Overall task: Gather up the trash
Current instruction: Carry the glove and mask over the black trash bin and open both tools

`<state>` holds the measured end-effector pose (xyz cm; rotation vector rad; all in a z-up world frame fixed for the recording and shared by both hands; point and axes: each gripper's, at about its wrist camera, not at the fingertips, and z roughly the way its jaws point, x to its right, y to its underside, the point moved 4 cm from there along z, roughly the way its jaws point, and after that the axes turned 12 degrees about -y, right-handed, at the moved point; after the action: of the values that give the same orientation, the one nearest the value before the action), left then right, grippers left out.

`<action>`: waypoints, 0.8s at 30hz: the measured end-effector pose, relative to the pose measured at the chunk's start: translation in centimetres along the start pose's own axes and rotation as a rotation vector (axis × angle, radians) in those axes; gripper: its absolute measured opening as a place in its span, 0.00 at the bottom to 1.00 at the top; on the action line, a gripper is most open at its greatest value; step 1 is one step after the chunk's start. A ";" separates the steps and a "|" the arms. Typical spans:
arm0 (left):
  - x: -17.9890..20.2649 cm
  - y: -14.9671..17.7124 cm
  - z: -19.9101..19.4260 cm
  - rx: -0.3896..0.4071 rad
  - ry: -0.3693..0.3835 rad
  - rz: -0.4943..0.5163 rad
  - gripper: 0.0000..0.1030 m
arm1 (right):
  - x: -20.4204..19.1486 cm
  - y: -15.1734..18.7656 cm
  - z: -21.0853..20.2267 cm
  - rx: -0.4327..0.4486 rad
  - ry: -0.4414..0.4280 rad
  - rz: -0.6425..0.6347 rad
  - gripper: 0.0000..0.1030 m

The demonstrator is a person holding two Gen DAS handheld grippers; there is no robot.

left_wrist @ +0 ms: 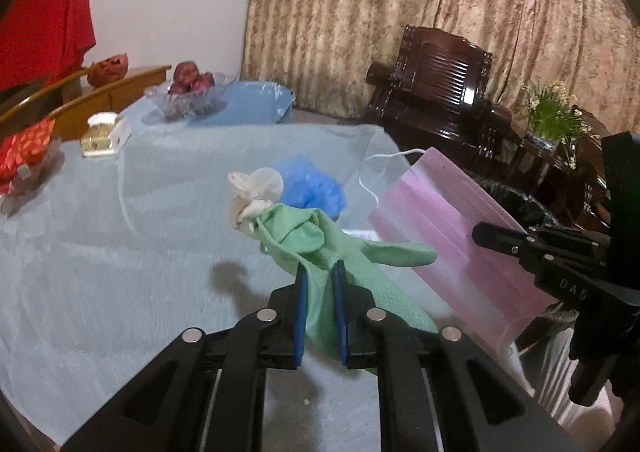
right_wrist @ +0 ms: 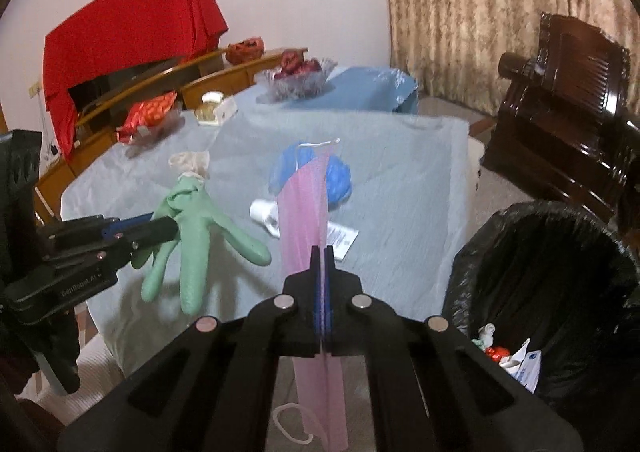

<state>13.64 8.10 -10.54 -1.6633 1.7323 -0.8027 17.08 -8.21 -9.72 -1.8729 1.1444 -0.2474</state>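
Note:
My left gripper (left_wrist: 320, 272) is shut on a green rubber glove (left_wrist: 316, 240) and holds it above the table; its cream inner cuff (left_wrist: 254, 187) sticks out at the far end. From the right wrist view the glove (right_wrist: 192, 228) dangles with its fingers down from the left gripper (right_wrist: 160, 230). My right gripper (right_wrist: 322, 252) is shut on a pink face mask (right_wrist: 304, 203), held edge-on; the mask (left_wrist: 456, 236) hangs flat to the right of the glove. A blue plastic bag (right_wrist: 336, 175) and a white tube (right_wrist: 268, 215) lie on the cloth.
A black-lined trash bin (right_wrist: 552, 272) with some scraps inside stands at the table's right side. At the far end of the light blue tablecloth (left_wrist: 120, 252) are a glass fruit bowl (left_wrist: 188, 95), a small box (left_wrist: 104, 135) and a red packet (left_wrist: 24, 151). Dark wooden chairs (left_wrist: 440, 91) stand beyond.

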 end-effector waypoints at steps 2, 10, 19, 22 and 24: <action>0.5 -0.6 -0.4 0.014 0.006 0.005 0.12 | 0.2 -0.6 -0.8 0.018 0.008 -0.001 0.00; 2.8 -3.4 -1.8 0.081 0.043 0.026 0.12 | 1.7 -2.3 -4.7 0.092 0.061 -0.010 0.00; 7.3 -6.1 -2.1 0.130 0.120 0.067 0.12 | 4.4 -3.0 -9.5 0.160 0.149 0.001 0.00; 9.8 -7.0 -2.0 0.148 0.155 0.085 0.12 | 5.9 -2.9 -11.4 0.180 0.189 0.013 0.00; 11.3 -7.5 -1.8 0.155 0.175 0.094 0.12 | 6.7 -2.7 -12.2 0.188 0.213 0.022 0.00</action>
<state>16.62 -3.40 -3.77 -1.4351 1.8017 -1.0364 15.54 -20.27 -2.35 -1.6974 1.2380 -0.5344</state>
